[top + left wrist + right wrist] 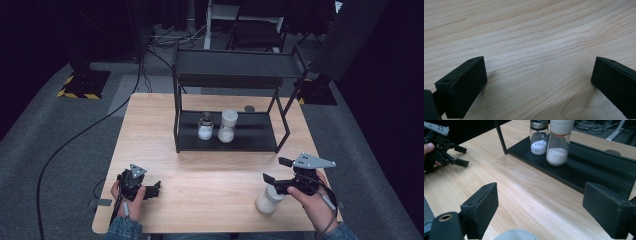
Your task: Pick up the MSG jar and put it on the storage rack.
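A white-capped jar of white powder point(269, 199) stands at the table's front right, just below and behind the jaws of my right gripper point(276, 170); its cap point(515, 235) peeks in at the bottom of the right gripper view. The right gripper point(541, 205) is open with nothing between its jaws. On the lower shelf of the black rack point(250, 142) stand a small metal-lidded shaker point(205, 128) point(538, 140) and a taller white-lidded jar point(228, 126) point(557, 147). My left gripper point(155, 189) point(539, 82) rests open and low over bare wood at the front left.
The rack's upper shelf point(235, 65) overhangs the two jars. A small grey disc point(249, 108) lies on the table behind the rack. Light wood table point(150, 130) extends left of the rack. Cables run across the grey floor point(75, 140).
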The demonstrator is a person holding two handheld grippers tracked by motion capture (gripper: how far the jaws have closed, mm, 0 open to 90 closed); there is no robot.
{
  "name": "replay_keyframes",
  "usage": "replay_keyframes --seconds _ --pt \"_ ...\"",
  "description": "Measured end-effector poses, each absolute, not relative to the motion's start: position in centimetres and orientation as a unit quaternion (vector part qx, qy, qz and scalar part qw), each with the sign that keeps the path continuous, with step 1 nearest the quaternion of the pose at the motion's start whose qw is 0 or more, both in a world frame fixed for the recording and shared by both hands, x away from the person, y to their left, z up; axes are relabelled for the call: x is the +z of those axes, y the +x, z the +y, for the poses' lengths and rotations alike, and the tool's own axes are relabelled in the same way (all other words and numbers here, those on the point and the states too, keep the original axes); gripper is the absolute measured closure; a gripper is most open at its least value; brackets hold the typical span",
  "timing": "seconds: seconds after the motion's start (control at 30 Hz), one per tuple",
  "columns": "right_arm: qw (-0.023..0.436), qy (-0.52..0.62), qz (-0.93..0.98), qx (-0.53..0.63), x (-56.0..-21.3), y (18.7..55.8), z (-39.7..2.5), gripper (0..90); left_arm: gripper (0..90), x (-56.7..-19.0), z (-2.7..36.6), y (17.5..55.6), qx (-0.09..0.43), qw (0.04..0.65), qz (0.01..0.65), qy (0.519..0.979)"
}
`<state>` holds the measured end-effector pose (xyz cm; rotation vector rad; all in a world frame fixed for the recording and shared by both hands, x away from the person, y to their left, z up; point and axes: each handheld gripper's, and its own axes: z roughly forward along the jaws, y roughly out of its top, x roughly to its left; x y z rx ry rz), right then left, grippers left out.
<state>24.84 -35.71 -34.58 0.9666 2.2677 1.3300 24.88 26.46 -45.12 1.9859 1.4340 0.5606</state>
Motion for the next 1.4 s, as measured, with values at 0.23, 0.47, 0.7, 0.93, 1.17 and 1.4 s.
replay_keyframes --seconds 0.23,0.47,0.7,0.93,1.17,1.4 --pt "0.176 0.332 0.801 0.467 -35.4 24.1 -35.6 13.1 0.3 -45.1 26.5 24.9 0.212 0.309 0.543 0.751" --pt "0.167 0.333 0.801 0.468 -36.4 23.8 -35.7 13.2 0.2 -45.1 26.5 24.9 0.212 0.309 0.543 0.752" --pt "0.164 0.331 0.803 0.468 -37.0 23.3 -35.6 13.2 0.2 -45.1 26.5 24.9 0.212 0.309 0.543 0.752" --pt "0.162 0.331 0.804 0.466 -37.7 22.9 -35.6 13.2 0.2 -45.1 26.5 24.9 0.212 0.309 0.543 0.752" --pt "0.16 0.33 0.805 0.466 -38.6 22.7 -35.7 13.1 0.3 -45.1 26.5 24.9 0.212 0.309 0.543 0.752" --pt "0.156 0.332 0.807 0.464 -39.3 22.5 -35.8 13.1 0.2 -45.1 26.5 24.9 0.212 0.309 0.543 0.752"
